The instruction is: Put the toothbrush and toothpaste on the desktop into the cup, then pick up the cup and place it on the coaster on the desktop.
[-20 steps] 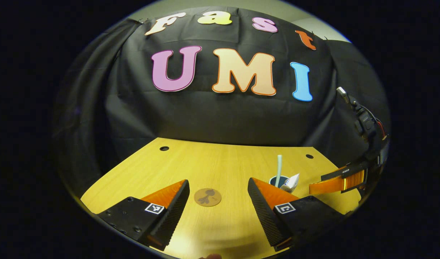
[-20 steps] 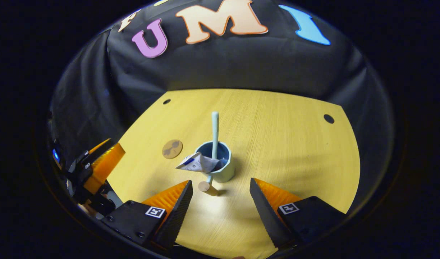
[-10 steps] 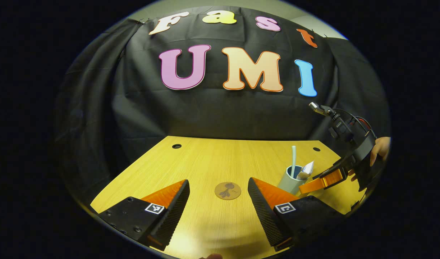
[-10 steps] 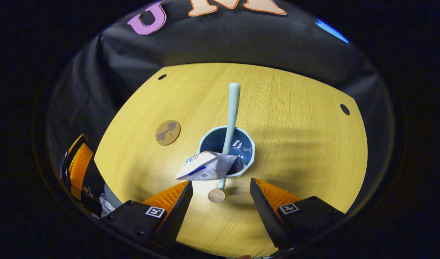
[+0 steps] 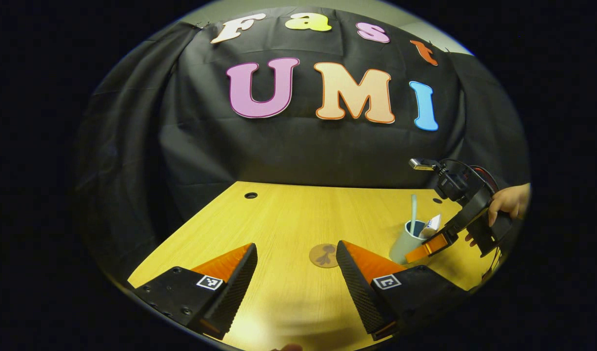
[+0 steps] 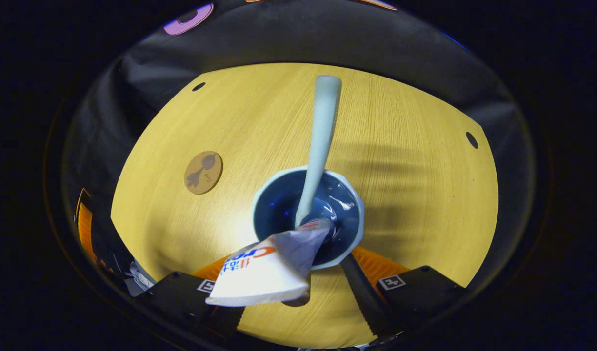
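Note:
A light-blue cup (image 6: pixel 349 234) stands on the wooden desk (image 6: pixel 415 195). A pale toothbrush (image 6: pixel 322 131) rises from it, and a white toothpaste tube (image 6: pixel 259 275) leans over its near rim. My right gripper (image 6: pixel 300 257) is open and tilted down over the cup. Its fingertips (image 6: pixel 371 268) flank the near side, and the tube hides the left one. In the left gripper view the cup (image 5: pixel 402 246) stands at the right with the right gripper (image 5: pixel 425 248) beside it. My left gripper (image 5: pixel 296 278) hangs open over the desk. The round brown coaster (image 5: pixel 324 255) lies just beyond it.
A hand (image 5: pixel 506 201) holds the right gripper at the desk's right side. The coaster (image 6: pixel 203 172) lies left of the cup with bare wood between. Cable holes (image 5: pixel 250 195) mark the desk's back corners. Black cloth walls the back and sides.
My right gripper has come down and forward onto the cup, which now looms large between its fingers. The left gripper has shifted a little, so the coaster sits farther right in its view.

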{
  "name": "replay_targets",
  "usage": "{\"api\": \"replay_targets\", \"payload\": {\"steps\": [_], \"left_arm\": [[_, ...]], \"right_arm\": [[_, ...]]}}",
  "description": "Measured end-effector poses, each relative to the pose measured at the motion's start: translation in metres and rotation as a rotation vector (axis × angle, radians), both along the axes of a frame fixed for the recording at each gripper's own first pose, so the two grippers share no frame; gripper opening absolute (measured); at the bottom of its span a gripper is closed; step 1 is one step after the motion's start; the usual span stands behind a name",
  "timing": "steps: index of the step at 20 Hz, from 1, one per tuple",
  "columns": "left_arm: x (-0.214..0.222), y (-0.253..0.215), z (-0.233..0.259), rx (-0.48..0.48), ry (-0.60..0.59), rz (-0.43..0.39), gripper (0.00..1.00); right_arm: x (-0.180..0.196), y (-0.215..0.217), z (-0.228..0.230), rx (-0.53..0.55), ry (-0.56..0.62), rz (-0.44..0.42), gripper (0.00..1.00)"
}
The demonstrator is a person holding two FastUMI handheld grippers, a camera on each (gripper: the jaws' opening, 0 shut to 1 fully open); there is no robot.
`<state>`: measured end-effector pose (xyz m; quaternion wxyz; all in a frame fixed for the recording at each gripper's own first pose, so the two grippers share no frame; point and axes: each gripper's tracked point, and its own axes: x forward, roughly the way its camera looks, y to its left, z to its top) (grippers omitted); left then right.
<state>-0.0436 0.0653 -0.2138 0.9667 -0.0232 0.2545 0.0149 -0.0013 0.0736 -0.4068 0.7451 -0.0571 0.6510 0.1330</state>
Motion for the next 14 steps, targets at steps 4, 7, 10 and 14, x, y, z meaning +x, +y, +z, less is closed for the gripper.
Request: {"api": "replay_targets", "payload": {"steps": [4,7,10,14], "left_arm": [[0.000,0.014,-0.007,0.005,0.012,0.006,0.95],[0.005,0.020,-0.011,0.002,0.021,0.010,0.95],[0.009,0.023,-0.016,-0.006,0.033,0.006,0.95],[0.015,0.029,-0.020,-0.001,0.039,0.004,0.95]], "right_arm": [[0.001,-0.009,-0.008,-0.039,0.032,0.002,0.90],[-0.005,-0.010,-0.012,-0.039,0.078,0.004,0.63],[-0.009,-0.012,-0.012,-0.048,0.096,0.038,0.36],[-0.005,-0.001,-0.009,-0.036,0.080,0.022,0.33]]}}
